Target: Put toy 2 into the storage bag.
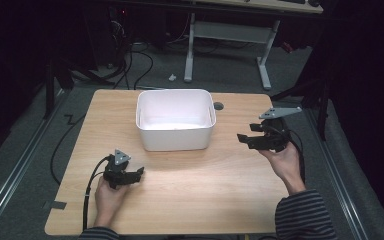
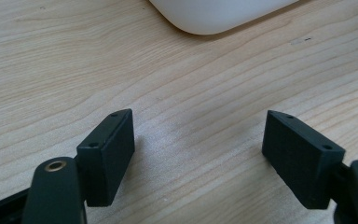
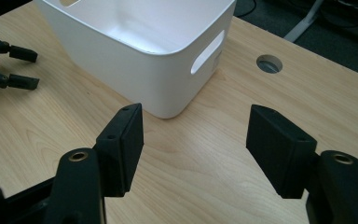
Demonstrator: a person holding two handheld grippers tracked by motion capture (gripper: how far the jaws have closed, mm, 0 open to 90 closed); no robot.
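I am holding my left gripper (image 1: 139,172) low over the near-left part of the table (image 1: 205,185), its jaws pointing toward the white tub (image 1: 175,142). In the left gripper view the jaws are standing well apart with only bare wood between them, and the tub's rounded corner (image 2: 214,14) is showing at the top edge.

I am keeping my right gripper (image 1: 247,132) raised off the table to the right of the tub, aimed back at its side wall. In the right gripper view its jaws are also standing apart and gripping nothing. Past them the tub's wall with its handle slot (image 3: 121,60) is sitting near, and my left gripper (image 3: 23,67) is showing farther off beyond it.

The tub is sitting upright toward the far middle of the table, just beside the round cable hole (image 1: 218,106). As far as I can see into it, it is looking empty, and no loose item is lying on the wood around it.

I am judging that neither hand is carrying or touching anything. Whatever work concerns the tub is either not yet begun or already finished. I cannot tell which.
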